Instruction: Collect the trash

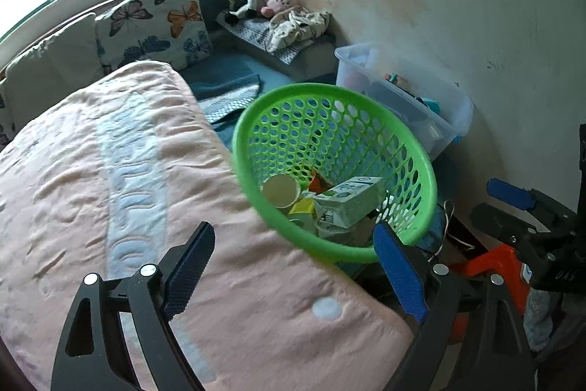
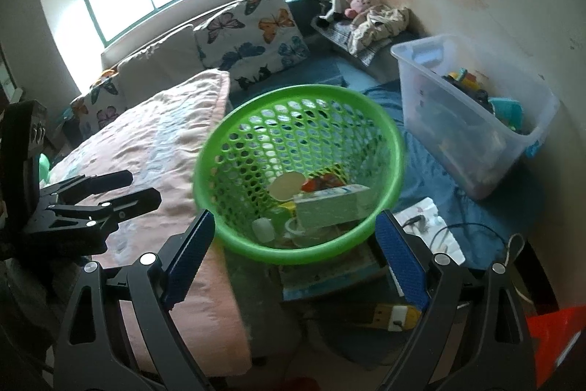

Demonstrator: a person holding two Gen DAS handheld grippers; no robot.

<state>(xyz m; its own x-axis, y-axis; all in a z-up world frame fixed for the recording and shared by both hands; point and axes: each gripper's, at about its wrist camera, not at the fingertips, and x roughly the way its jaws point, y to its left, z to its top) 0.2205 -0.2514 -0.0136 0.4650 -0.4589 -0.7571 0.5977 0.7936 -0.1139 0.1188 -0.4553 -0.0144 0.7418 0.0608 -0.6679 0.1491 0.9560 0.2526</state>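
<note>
Left wrist view: left gripper (image 1: 293, 272), fingers wide apart, holding nothing, over the pink bed cover (image 1: 110, 189). One green basket (image 1: 335, 171), centre right of frame, holds one paper cup (image 1: 281, 190), one carton (image 1: 349, 202) and assorted wrappers.

Right wrist view: right gripper (image 2: 295, 259), fingers spread, empty, straddling the basket's near rim. Advice: grasp the rim squarely and keep the basket level. One clear bin (image 2: 472, 120), right.

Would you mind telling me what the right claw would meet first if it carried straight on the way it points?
Most likely the green basket: the right claw is open and aimed at its near rim, with a carton and cup inside. Depth is hard to judge, so how close it is remains unclear.
</note>
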